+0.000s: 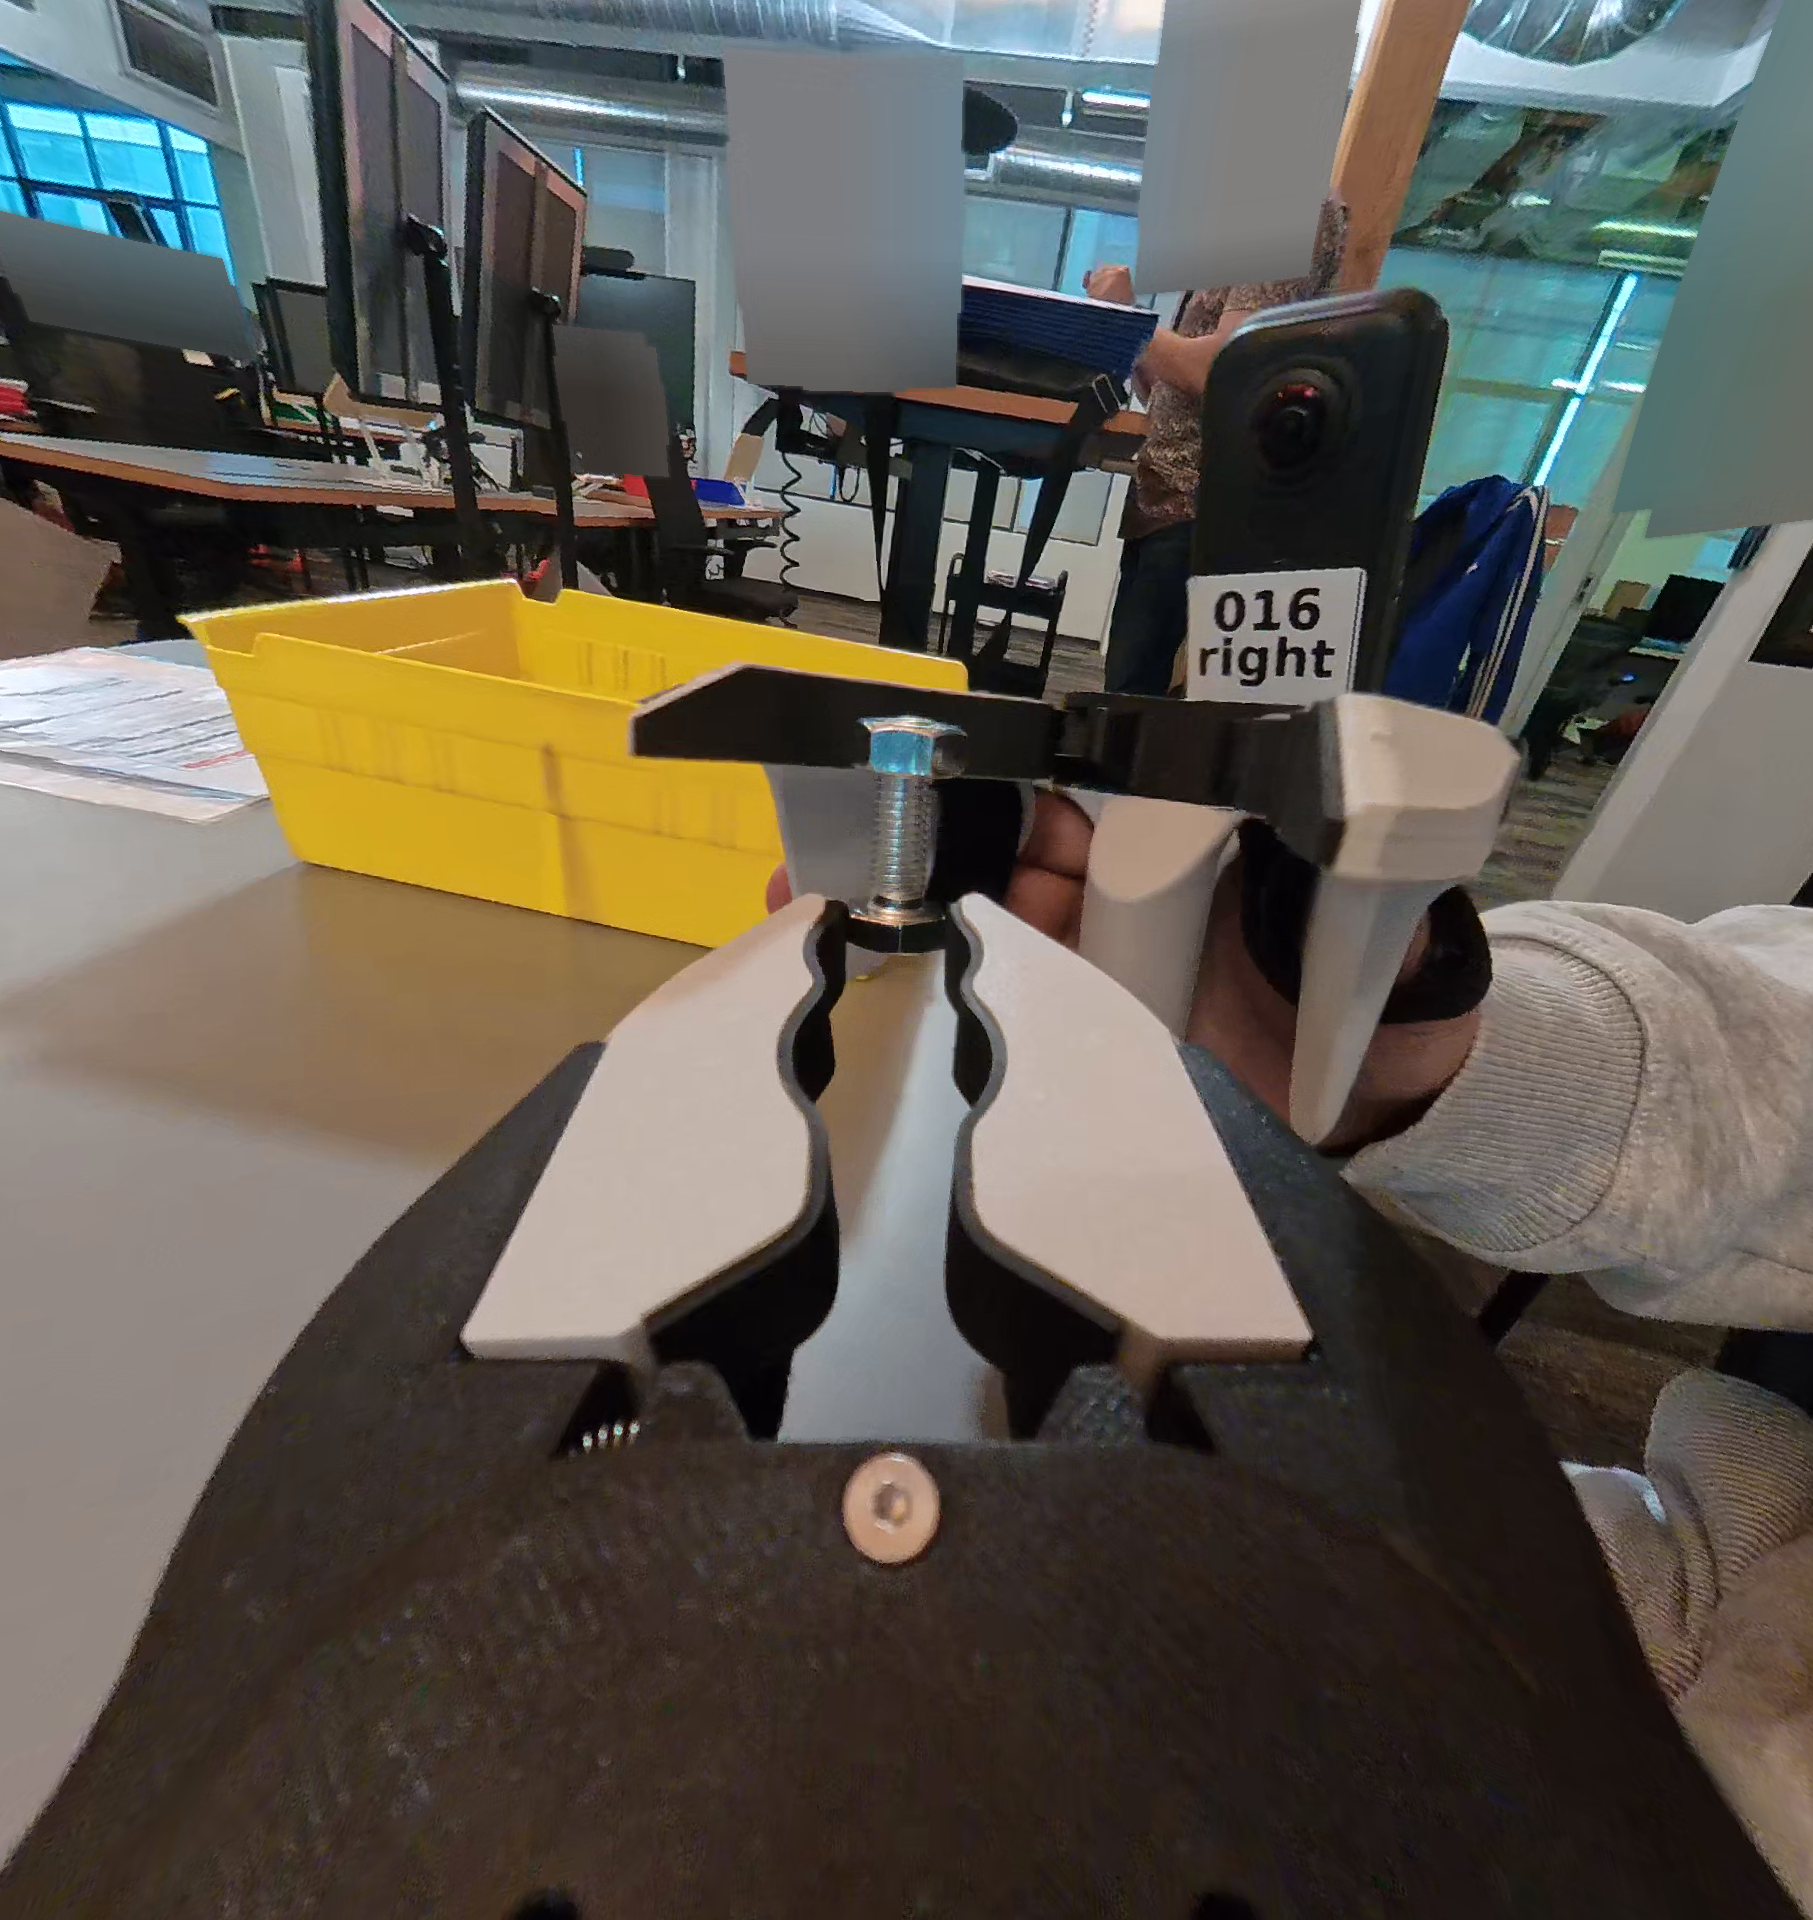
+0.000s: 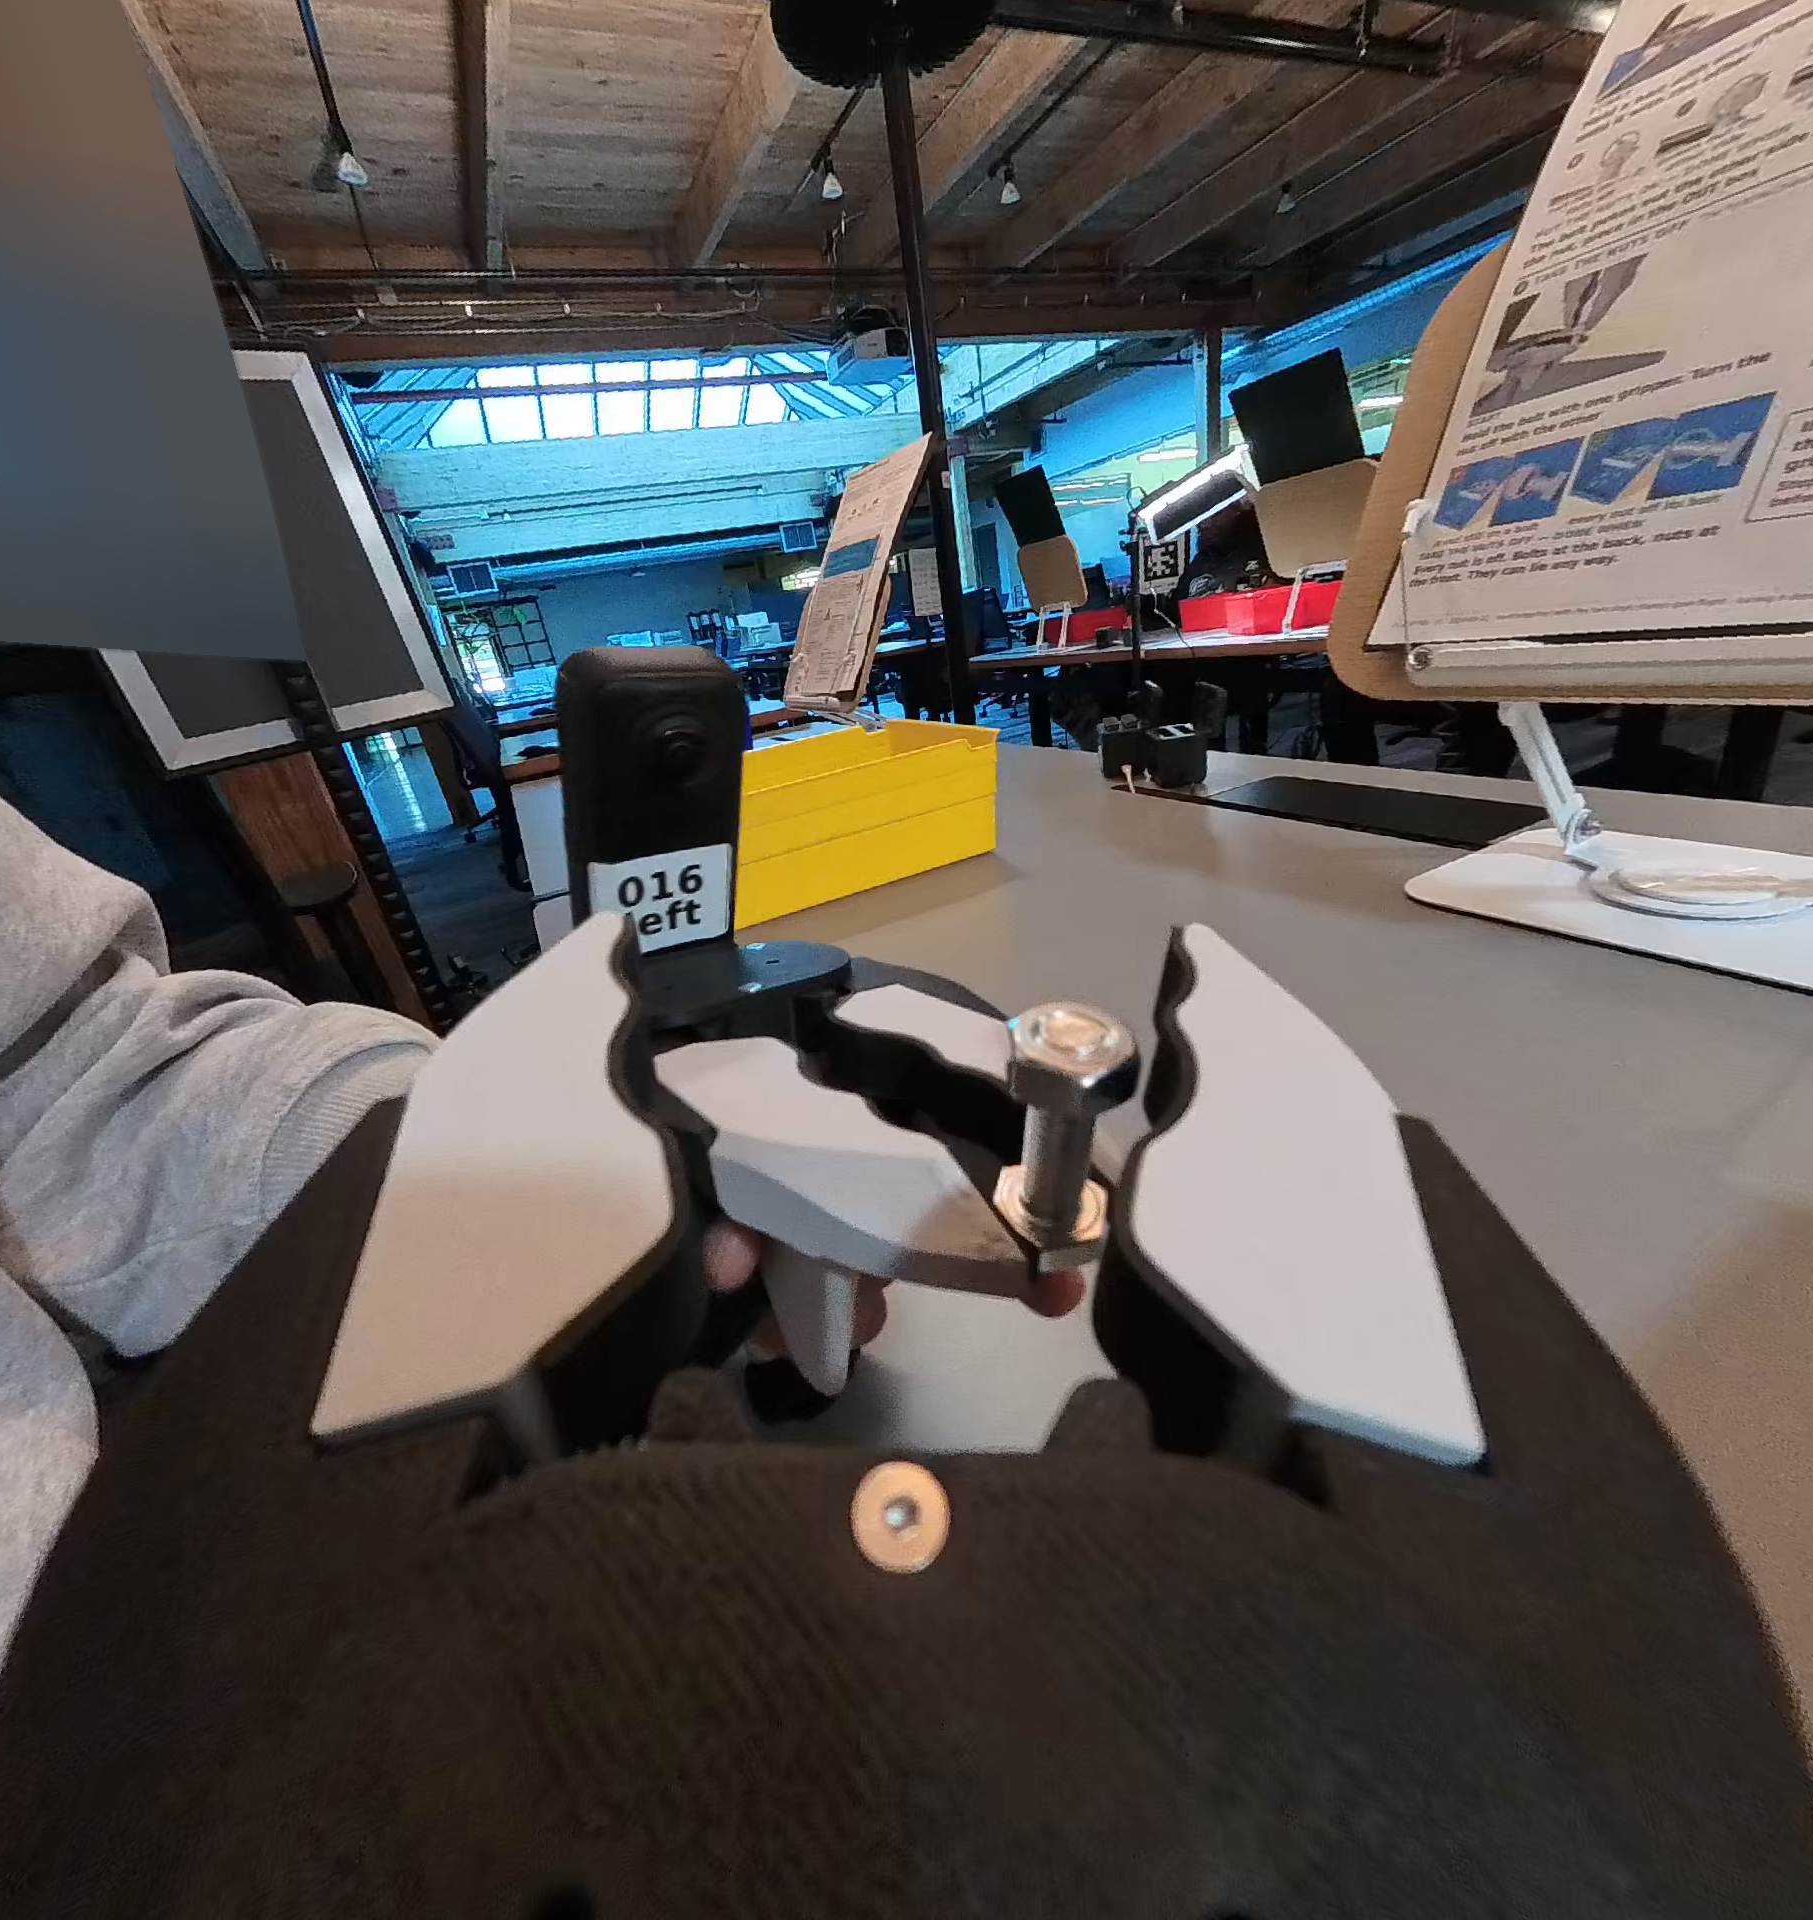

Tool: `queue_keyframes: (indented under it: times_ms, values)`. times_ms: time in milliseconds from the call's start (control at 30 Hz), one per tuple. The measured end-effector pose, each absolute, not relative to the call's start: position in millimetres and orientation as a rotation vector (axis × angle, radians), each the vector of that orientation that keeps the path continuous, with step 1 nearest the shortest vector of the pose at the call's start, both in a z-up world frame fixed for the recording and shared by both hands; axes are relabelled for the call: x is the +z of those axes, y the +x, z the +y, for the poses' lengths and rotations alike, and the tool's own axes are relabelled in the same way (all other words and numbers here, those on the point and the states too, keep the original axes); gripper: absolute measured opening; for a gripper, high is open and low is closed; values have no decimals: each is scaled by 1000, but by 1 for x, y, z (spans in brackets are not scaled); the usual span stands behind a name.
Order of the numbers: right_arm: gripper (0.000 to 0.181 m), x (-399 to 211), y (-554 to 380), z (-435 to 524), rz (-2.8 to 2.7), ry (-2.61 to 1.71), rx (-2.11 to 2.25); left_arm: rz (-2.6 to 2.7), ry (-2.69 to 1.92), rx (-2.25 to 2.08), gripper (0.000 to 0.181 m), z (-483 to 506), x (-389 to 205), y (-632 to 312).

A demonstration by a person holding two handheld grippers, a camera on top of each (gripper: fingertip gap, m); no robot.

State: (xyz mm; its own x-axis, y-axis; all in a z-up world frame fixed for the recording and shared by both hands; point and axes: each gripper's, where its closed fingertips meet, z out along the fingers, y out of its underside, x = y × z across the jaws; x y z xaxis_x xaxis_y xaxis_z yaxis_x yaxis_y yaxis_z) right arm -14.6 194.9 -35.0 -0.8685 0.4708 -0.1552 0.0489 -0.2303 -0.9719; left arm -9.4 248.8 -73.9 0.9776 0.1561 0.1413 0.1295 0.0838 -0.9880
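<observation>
A silver bolt [image 1: 900, 821] stands upright in the air, head up, with a nut [image 1: 886, 923] on its lower end. My left gripper [image 1: 894, 930] is shut on the nut and holds the bolt above the grey table [image 1: 258, 1039]. In the right wrist view the bolt [image 2: 1063, 1127] and nut [image 2: 1049, 1210] sit between my right gripper's [image 2: 902, 966] widely spread fingers, close to the right finger [image 2: 1266, 1143]. The right gripper [image 1: 736, 727] is open, level with the bolt head [image 1: 902, 740]. The left gripper [image 2: 1053, 1262] reaches in from the left, below.
A yellow plastic bin [image 1: 466, 748] stands on the table behind the bolt; it also shows in the right wrist view [image 2: 871, 800]. A printed sheet [image 1: 81, 717] lies at far left. A document stand [image 2: 1650, 312] with a white base [image 2: 1608, 894] is at right. Grey sleeves [image 1: 1608, 1091] hold both grippers. My right fingertips sit around 5 centimetres from my left ones.
</observation>
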Motion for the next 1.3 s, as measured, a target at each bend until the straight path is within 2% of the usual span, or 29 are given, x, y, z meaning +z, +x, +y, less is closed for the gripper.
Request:
queue_keyframes:
  times_ms: [367,933,1300]
  values:
    - [83,-31,-17,205,-1701,-636,2158,-403,-1397,25,19,229,-66,-41]
    - [89,-35,-16,198,-1730,-620,2132,-302,-1481,35,19,245,-75,-21]
    - [81,-32,-17,203,-1694,-624,2118,-386,-1443,65,19,234,-72,-38]
